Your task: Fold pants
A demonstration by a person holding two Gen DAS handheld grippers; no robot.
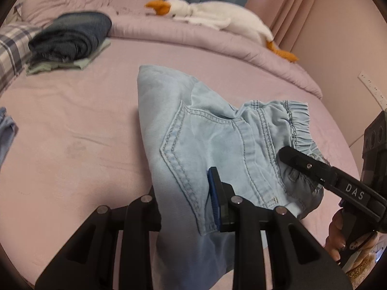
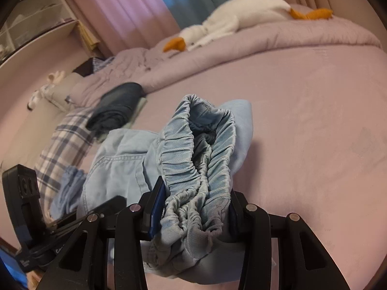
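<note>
Item one, my left gripper [image 1: 186, 193]: jaws nearly together and clamped on a fold of the pants [image 1: 193, 130], low centre of the left wrist view; the blue pad of one finger [image 1: 214, 193] presses the denim beside the stitched back pocket. Item two, my right gripper [image 2: 193, 207]: jaws set moderately apart and gripping the bunched elastic waistband [image 2: 193, 154], which fills the gap between the two blue pads at lower centre of the right wrist view. Item three, the pants, light blue denim: held up between both grippers at mid-frame, the far fold drooping toward the pink bedsheet [image 1: 72, 125]; whether it touches the sheet I cannot tell. Item four, a stack of folded dark clothes [image 1: 72, 36], upper left of the left view, resting on a pale green piece. Item five, a plaid cloth [image 2: 65, 145] at left edge. Item six, a white plush goose [image 1: 212, 12] with orange beak and feet, lying along the rolled lilac duvet [image 1: 193, 36] at top. Item seven, curtains [image 2: 135, 7] behind the bed, pink and blue.
</note>
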